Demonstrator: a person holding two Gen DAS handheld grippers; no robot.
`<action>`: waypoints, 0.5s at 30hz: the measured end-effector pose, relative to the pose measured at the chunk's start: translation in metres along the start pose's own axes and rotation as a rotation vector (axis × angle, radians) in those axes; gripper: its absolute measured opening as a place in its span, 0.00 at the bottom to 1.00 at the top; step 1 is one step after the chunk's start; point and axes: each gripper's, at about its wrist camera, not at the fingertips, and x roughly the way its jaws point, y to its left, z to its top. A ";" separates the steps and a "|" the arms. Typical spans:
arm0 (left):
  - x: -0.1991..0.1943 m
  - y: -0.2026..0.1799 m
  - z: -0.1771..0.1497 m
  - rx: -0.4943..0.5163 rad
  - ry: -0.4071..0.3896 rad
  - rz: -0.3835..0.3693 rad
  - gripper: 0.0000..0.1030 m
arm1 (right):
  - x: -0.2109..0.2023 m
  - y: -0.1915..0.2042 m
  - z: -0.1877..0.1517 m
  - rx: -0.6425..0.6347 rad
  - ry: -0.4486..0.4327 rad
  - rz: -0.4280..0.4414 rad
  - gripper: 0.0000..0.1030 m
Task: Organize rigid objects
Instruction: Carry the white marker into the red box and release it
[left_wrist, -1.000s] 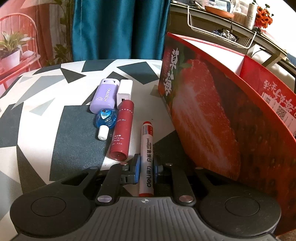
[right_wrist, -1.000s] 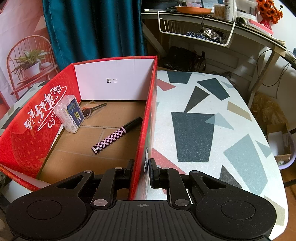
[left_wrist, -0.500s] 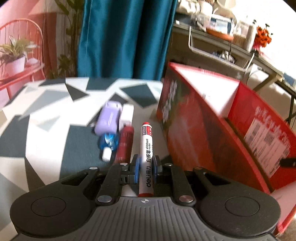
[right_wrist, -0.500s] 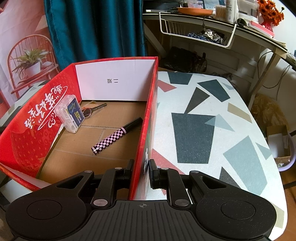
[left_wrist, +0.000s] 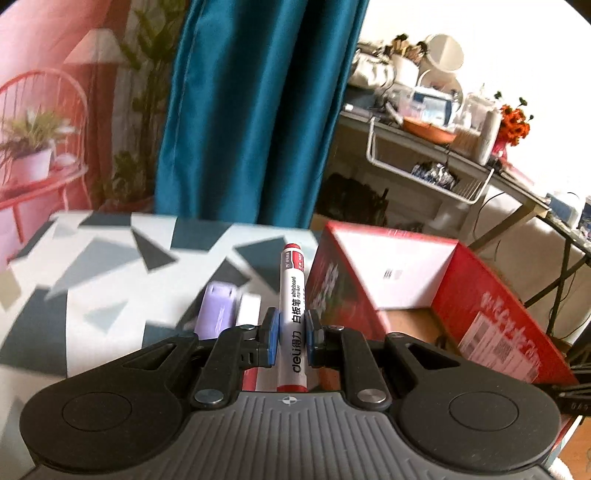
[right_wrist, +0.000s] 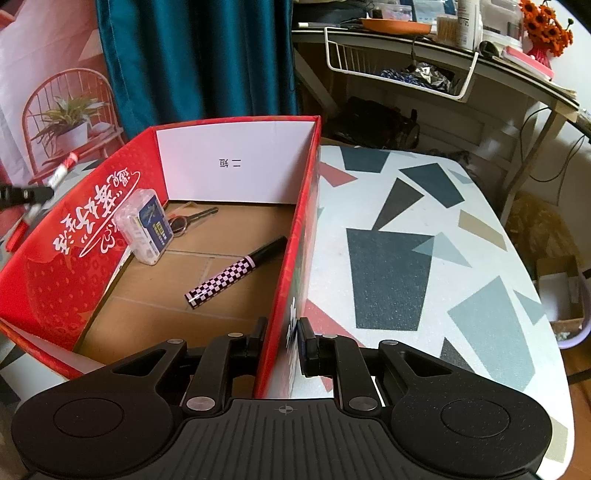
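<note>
My left gripper (left_wrist: 290, 338) is shut on a red-and-white whiteboard marker (left_wrist: 293, 295) and holds it up above the table, beside the left wall of the red strawberry box (left_wrist: 491, 295). The marker also shows far left in the right wrist view (right_wrist: 61, 173). My right gripper (right_wrist: 282, 341) is shut on the box's right wall (right_wrist: 295, 258). Inside the box lie a checkered pen (right_wrist: 236, 271), a clear plastic case (right_wrist: 144, 225) and keys (right_wrist: 188, 219). A purple case (left_wrist: 218, 310) and a white block (left_wrist: 248, 308) lie on the table below the marker.
The patterned table (right_wrist: 424, 258) runs right of the box to a rounded edge. A teal curtain (left_wrist: 255, 110) hangs behind. A cluttered shelf with a wire basket (right_wrist: 399, 70) stands at the back right. A bin (right_wrist: 565, 295) sits on the floor to the right.
My left gripper has lifted the marker off the table and tilted up, toward the box's open top. The right gripper has kept its hold on the box wall.
</note>
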 end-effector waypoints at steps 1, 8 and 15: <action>0.000 -0.002 0.006 0.012 -0.010 -0.007 0.15 | 0.000 0.000 0.000 0.000 0.000 0.000 0.15; 0.013 -0.021 0.031 0.064 -0.023 -0.068 0.15 | 0.000 -0.001 0.000 0.004 -0.002 0.000 0.15; 0.041 -0.041 0.042 0.141 0.008 -0.110 0.15 | 0.000 0.009 0.000 0.020 -0.004 -0.065 0.12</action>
